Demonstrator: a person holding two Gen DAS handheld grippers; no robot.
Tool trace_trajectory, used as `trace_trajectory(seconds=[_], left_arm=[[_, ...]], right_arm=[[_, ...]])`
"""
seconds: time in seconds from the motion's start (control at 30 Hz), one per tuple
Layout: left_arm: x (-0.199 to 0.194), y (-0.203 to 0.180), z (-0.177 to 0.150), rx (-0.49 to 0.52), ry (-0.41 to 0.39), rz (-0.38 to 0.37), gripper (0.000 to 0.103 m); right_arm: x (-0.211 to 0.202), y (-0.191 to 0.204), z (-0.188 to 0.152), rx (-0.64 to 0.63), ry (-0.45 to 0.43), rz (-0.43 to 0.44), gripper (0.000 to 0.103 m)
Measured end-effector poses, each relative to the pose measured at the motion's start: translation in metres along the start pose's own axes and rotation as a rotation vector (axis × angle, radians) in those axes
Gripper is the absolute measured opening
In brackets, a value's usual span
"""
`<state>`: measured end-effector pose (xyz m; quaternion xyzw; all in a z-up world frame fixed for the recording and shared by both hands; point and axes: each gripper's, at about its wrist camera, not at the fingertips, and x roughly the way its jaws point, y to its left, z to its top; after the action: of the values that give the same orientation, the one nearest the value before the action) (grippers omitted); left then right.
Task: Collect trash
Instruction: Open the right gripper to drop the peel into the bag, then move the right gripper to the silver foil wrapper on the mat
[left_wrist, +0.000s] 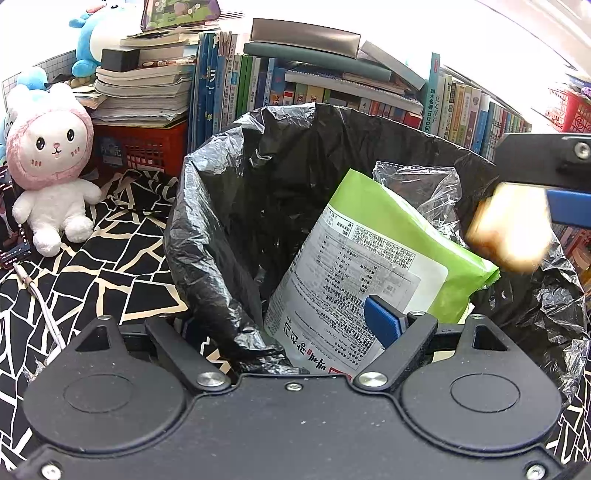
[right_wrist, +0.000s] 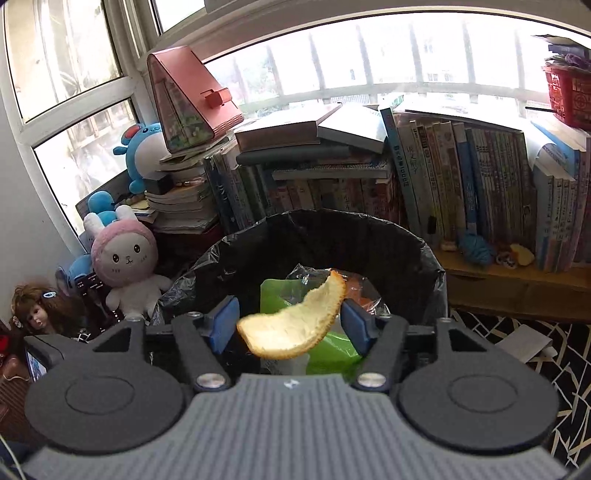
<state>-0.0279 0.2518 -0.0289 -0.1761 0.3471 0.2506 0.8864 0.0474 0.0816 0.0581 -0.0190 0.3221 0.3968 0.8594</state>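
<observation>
A piece of orange peel (right_wrist: 293, 325) hangs in the gap between the two blue pads of the right claw (right_wrist: 291, 325). The jaws stand wide apart and neither pad touches the peel, so the right claw has let go. The peel sits above the open bin (right_wrist: 424, 251), which is lined with a black bag (left_wrist: 221, 221). In the left view the peel shows as a pale blur near the bin's right rim, just under the right claw's blue pad.

Inside the bin a green and white packet (left_wrist: 373, 258) leans up on its end. A clear crinkly wrapper (left_wrist: 424, 184) sits behind it. The left half of the bin is open, with only black bag showing there.

The left claw (left_wrist: 306, 332) is down at the near edge of the bin. One blue pad (left_wrist: 382, 319) rests against the front of the packet. The other pad is hidden behind the folded black bag, so I cannot tell if this claw is pinching the packet or only touching it.

A row of books (right_wrist: 461, 184) stands close behind the bin. A pink and white toy bunny (left_wrist: 51, 173) sits to the left on a black and cream patterned cloth (left_wrist: 110, 266). There is open cloth between the bunny and the bin. A red basket (left_wrist: 144, 147) holding a stack of papers sits beside the bunny.
</observation>
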Motion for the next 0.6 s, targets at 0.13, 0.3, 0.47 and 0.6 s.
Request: trace_trajectory(seconds=[0.13,0.3,0.47,0.6], left_arm=[[0.0,0.0,0.0,-0.004,-0.001,0.0,0.085],[0.0,0.0,0.0,0.002,0.004,0.002,0.085],[0.001,-0.001,0.001,0.008,0.009,0.006,0.085],[0.001,-0.001,0.001,0.007,0.009,0.006,0.085]], right_arm=[[-0.009,-0.011,-0.002,0.023,-0.03,-0.023,0.079],[-0.021,-0.03,-0.01,0.06,-0.058,-0.065,0.081],[-0.034,-0.058,-0.024,0.124,-0.094,-0.111,0.084],[-0.041,-0.087,-0.037,0.19,-0.103,-0.161,0.084]])
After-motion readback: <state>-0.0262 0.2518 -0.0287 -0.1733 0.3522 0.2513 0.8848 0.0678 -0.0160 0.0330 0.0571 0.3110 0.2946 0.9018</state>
